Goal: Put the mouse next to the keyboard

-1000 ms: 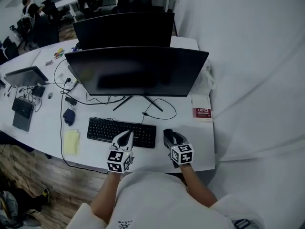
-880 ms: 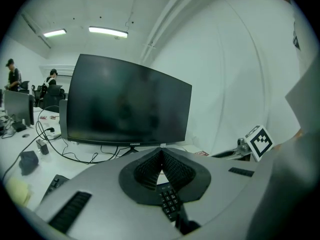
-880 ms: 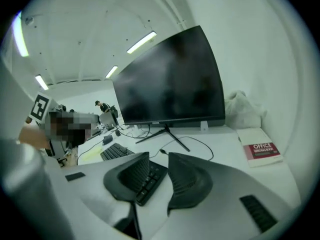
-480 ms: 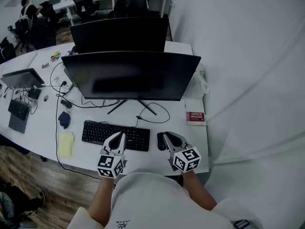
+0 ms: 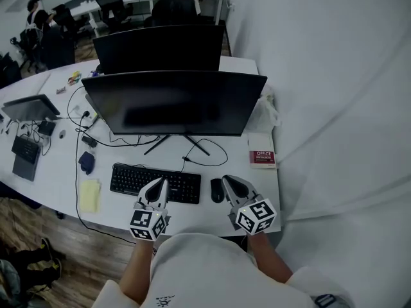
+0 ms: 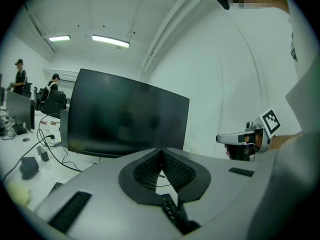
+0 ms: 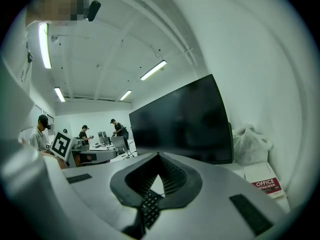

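A small dark mouse (image 5: 217, 190) lies on the white desk (image 5: 266, 191), just right of the black keyboard (image 5: 155, 182) and a small gap away from it. My right gripper (image 5: 227, 179) is shut and holds nothing; its tips hover close to the mouse's right side. My left gripper (image 5: 160, 182) is shut and empty over the keyboard's near edge. In the left gripper view the left gripper's (image 6: 161, 153) jaws meet at the tip. In the right gripper view the right gripper's (image 7: 158, 156) jaws also meet, with keyboard (image 7: 146, 210) keys showing below them; the mouse is hidden there.
A wide black monitor (image 5: 173, 101) stands behind the keyboard, with a second monitor (image 5: 157, 43) farther back. A red and white book (image 5: 262, 158) and a white bag (image 5: 266, 111) lie at the right. Cables (image 5: 207, 147), a yellow notepad (image 5: 89, 194) and a tablet (image 5: 29, 106) are to the left.
The right gripper let go of the mouse, shut, and drew back a little to the right. The mouse now lies free beside the keyboard. The left gripper stayed over the keyboard.
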`<state>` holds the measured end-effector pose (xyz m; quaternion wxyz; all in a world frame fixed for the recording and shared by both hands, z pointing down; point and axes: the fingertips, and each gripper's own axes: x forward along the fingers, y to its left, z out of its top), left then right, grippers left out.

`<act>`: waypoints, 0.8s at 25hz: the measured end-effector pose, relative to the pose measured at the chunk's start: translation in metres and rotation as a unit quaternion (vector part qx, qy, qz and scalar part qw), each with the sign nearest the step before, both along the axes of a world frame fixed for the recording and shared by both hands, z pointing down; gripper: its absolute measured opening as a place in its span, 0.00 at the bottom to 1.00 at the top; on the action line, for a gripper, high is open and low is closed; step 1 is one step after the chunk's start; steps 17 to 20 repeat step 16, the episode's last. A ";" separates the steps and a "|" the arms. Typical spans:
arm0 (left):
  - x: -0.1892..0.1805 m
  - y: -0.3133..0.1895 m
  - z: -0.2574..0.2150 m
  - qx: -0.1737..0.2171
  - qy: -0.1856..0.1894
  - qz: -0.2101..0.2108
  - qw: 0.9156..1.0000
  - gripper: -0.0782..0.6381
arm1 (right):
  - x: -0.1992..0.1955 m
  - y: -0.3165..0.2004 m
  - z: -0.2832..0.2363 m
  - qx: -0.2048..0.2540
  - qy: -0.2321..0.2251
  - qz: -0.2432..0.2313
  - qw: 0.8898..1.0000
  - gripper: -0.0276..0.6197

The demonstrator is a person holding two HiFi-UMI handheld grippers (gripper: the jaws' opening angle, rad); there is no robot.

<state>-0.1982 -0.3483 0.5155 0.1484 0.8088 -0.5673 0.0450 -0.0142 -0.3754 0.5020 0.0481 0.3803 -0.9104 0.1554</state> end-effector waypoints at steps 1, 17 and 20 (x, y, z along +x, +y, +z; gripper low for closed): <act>0.000 0.000 0.000 0.000 0.000 0.000 1.000 0.12 | 0.000 0.001 -0.001 0.002 0.001 -0.003 1.000 0.07; 0.011 0.001 -0.007 0.005 0.000 0.004 1.000 0.12 | 0.005 0.007 0.000 0.006 0.013 -0.009 1.000 0.07; 0.011 0.001 -0.007 0.005 0.000 0.004 1.000 0.12 | 0.005 0.007 0.000 0.006 0.013 -0.009 1.000 0.07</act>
